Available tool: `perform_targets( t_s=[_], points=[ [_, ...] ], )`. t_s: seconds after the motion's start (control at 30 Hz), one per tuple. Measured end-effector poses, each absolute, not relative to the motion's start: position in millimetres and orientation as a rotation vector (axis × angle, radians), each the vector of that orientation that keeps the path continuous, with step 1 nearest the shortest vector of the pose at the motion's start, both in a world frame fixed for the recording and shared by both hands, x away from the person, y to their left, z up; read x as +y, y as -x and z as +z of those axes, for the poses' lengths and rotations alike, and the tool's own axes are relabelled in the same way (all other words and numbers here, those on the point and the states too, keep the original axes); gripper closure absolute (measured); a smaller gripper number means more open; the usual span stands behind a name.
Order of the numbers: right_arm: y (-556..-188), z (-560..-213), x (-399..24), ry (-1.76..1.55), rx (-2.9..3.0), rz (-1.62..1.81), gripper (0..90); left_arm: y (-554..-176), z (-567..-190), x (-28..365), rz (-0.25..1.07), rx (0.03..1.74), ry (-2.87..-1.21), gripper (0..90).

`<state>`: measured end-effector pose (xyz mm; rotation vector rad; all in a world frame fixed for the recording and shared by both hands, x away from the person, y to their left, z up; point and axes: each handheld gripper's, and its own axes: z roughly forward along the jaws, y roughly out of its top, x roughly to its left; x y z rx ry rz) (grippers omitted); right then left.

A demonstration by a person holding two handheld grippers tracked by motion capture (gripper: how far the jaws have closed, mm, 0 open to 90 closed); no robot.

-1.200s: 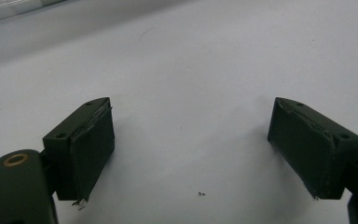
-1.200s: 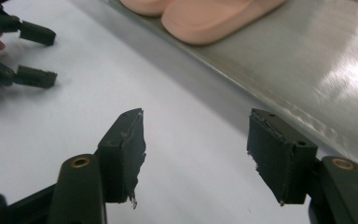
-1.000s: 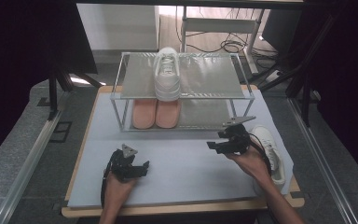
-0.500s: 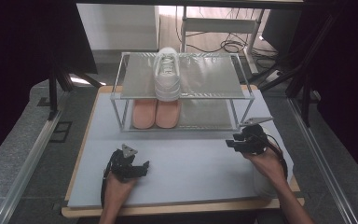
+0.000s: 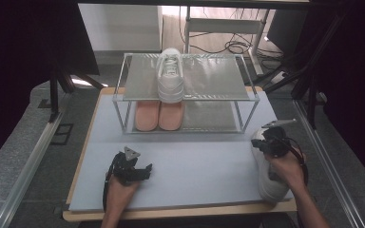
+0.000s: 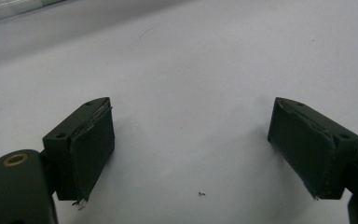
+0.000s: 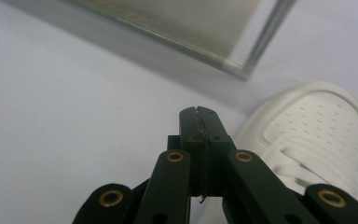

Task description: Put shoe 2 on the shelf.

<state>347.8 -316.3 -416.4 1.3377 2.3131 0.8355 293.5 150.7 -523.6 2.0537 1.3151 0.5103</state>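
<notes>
Grey table (image 5: 195, 175): left gripper (image 6: 191, 149) gapes empty; right gripper (image 7: 199, 140), jaws just closed together, half-hides white shoe (image 7: 317, 135).

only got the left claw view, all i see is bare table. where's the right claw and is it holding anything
observer: The right claw has just closed; its jaws meet with nothing between them.
operator: any shoe near it
observer: A white shoe lies on the table just beside it.
operator: what's on the rack
observer: The rack carries a second white shoe on top and a pink pair below.
</notes>
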Motion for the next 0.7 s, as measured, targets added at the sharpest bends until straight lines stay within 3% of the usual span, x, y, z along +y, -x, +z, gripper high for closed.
perform_targets(
  t_s=[0.7],
  points=[
    [-342.1, -419.6, -380.6, -1.510, 2.152, 0.765, 90.0, -293.5, -523.6, 150.7, 0.510, 1.316, -2.054, 14.9]
  ],
)
